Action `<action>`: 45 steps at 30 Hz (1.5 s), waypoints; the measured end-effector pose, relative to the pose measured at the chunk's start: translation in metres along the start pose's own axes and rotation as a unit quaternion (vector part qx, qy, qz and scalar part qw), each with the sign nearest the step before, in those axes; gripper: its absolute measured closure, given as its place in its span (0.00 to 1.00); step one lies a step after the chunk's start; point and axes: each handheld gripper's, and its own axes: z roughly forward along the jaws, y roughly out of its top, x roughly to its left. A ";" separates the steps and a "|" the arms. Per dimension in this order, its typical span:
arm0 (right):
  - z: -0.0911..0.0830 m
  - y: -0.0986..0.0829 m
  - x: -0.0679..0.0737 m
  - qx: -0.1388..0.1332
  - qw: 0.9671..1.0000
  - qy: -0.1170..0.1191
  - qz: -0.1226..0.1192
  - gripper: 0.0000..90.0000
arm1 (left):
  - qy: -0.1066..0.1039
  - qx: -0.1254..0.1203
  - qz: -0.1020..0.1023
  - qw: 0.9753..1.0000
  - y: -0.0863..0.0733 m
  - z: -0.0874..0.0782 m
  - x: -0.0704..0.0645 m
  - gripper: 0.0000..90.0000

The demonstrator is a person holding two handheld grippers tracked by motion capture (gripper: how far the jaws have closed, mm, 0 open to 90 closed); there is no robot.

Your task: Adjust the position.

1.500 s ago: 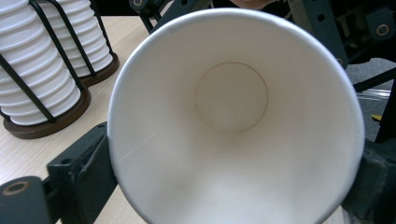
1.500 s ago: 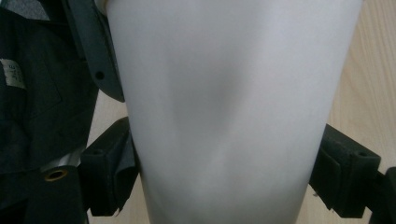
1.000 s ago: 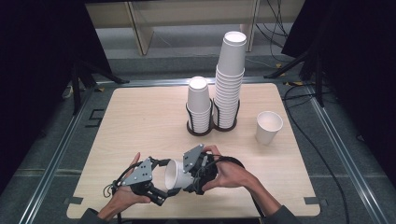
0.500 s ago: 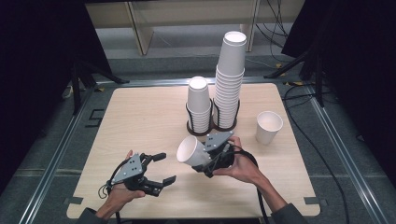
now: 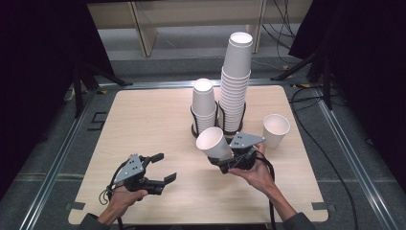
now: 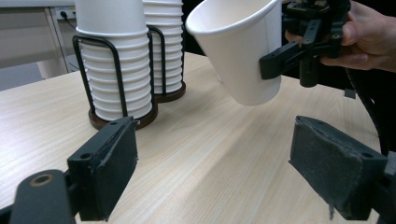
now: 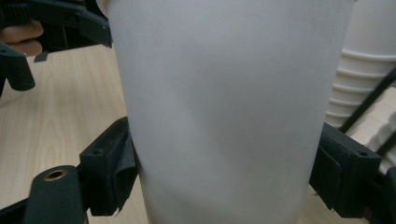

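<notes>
Your right hand-held gripper [image 5: 225, 160] clamped the cup [image 5: 214, 143], tilted; left hand-held gripper [image 5: 160, 167] sat open. Level it before stacking on the short stack [image 5: 204, 108] ahead.

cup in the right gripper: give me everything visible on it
The held cup is plain white, paper by the look of it, tapered, with a rolled rim and an empty, clean inside. It is off the table, tilted with its mouth up and toward the person's left. The right gripper clamps it: a black pad presses each side of the wall near the base. Nothing else touches it. It sits in front of the two racked stacks.
</notes>
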 end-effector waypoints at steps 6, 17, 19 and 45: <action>-0.015 -0.008 -0.007 -0.052 0.998 -0.017 0.023 0.21 | 0.002 -0.010 -0.009 1.000 -0.001 0.002 0.002 0.16; -0.038 -0.026 -0.013 -0.086 0.993 -0.043 0.061 0.21 | 0.004 -0.008 -0.016 1.000 -0.003 0.003 0.002 0.16; -0.043 -0.030 -0.015 -0.093 0.992 -0.058 0.069 0.21 | 0.008 -0.003 -0.017 1.000 -0.003 0.002 0.002 0.16; -0.079 -0.083 -0.053 -0.057 0.985 -0.148 0.072 0.21 | 0.010 0.005 -0.015 1.000 -0.003 0.002 0.002 0.16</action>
